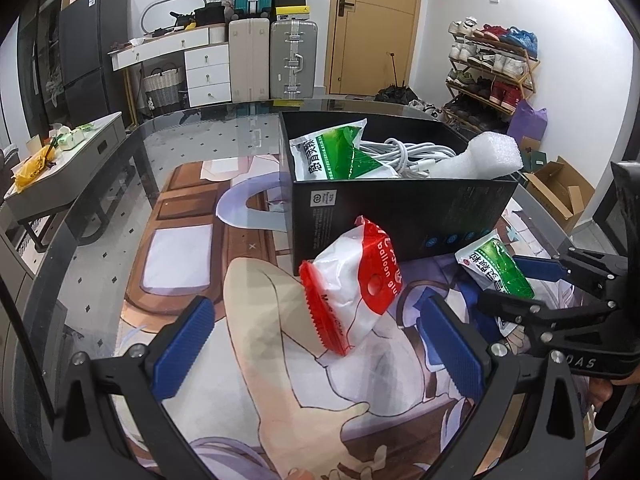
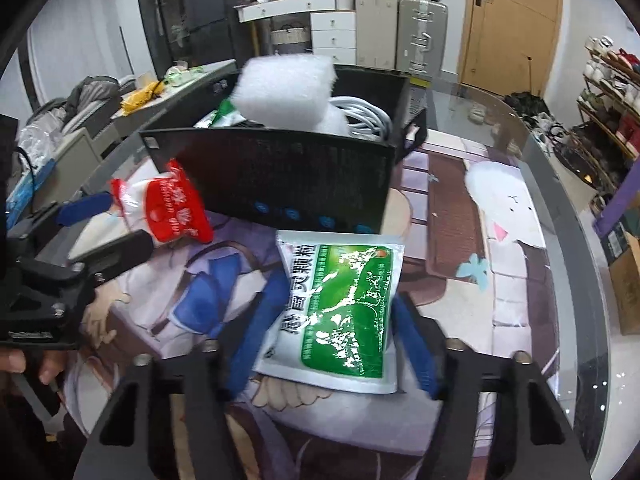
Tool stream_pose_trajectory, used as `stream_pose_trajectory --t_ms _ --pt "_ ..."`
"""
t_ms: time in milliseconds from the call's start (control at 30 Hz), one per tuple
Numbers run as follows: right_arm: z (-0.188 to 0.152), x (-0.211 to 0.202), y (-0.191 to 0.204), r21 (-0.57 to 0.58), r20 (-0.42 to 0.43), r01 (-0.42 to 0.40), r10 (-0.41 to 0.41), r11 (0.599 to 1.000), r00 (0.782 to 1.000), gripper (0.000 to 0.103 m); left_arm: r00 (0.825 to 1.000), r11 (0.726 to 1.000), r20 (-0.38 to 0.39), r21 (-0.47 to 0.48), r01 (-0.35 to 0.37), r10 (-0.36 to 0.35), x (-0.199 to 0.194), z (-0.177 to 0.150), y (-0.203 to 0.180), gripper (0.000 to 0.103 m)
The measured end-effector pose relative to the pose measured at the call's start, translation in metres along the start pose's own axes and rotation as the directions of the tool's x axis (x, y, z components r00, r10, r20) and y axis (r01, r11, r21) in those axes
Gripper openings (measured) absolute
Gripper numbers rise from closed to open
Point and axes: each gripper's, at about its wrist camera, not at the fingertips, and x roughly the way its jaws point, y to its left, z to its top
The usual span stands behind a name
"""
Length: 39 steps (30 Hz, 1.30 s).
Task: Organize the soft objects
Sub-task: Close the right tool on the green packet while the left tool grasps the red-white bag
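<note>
Soft packets lie on a glass worktop [image 1: 104, 216] laid over a printed cartoon mat [image 1: 256, 360], in front of an open black cardboard box [image 1: 400, 216]. A red-and-white plastic bag [image 1: 354, 284] lettered "balloon glu…" rests just before the box's front wall, between the blue-padded fingers [image 1: 188, 340] of the left gripper [image 1: 316, 344], whose jaws stand wide apart and touch nothing. To its right a green-and-white foil sachet with Chinese lettering [image 2: 340, 312] lies flat on the mat, close to the box wall. The right gripper [image 2: 332, 344] straddles it with a blue pad near each side edge; the view is blurred, so I cannot tell whether the pads press the sachet.

Inside the box sit a second green-and-white sachet [image 1: 332, 152] leaning against the left wall, a coil of white cable [image 1: 404, 152] and a white foam block [image 1: 480, 156] that rises above the rim. The box front carries a row of small blue round icons [image 2: 308, 218] and a small white label at its upper left.

Behind the worktop stand a white drawer unit [image 1: 208, 72], beige and silver suitcases [image 1: 272, 64], a wooden door [image 1: 376, 24] and a shoe rack [image 1: 492, 72].
</note>
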Motion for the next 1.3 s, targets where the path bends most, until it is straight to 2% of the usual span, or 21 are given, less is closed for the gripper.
stream_pose_trajectory --t_ms 167,333,667,1033,1300 --pt "-0.001 -0.004 -0.005 0.026 0.018 -0.024 0.023 0.999 1.000 0.042 1.000 1.000 -0.001 -0.002 -0.006 0.006 0.000 0.000 -0.001 0.103" --pt "-0.002 -0.006 -0.003 0.026 0.029 -0.042 0.041 0.999 0.999 0.037 1.000 1.000 -0.005 0.004 -0.013 0.013 0.001 0.001 -0.003 0.103" --pt "0.000 -0.020 -0.003 0.033 0.095 -0.073 0.070 0.997 0.993 0.037 0.999 1.000 -0.023 0.015 -0.022 0.023 0.006 0.003 -0.006 0.103" --pt "-0.001 -0.025 -0.005 0.039 0.103 -0.074 0.069 0.997 0.992 0.037 0.994 1.000 -0.108 -0.028 -0.009 0.006 0.025 0.012 -0.013 0.103" --pt "-0.001 -0.027 -0.008 0.049 0.103 -0.068 0.063 0.996 0.993 0.037 0.996 0.999 -0.086 -0.043 0.005 -0.009 0.028 0.018 -0.021 0.100"
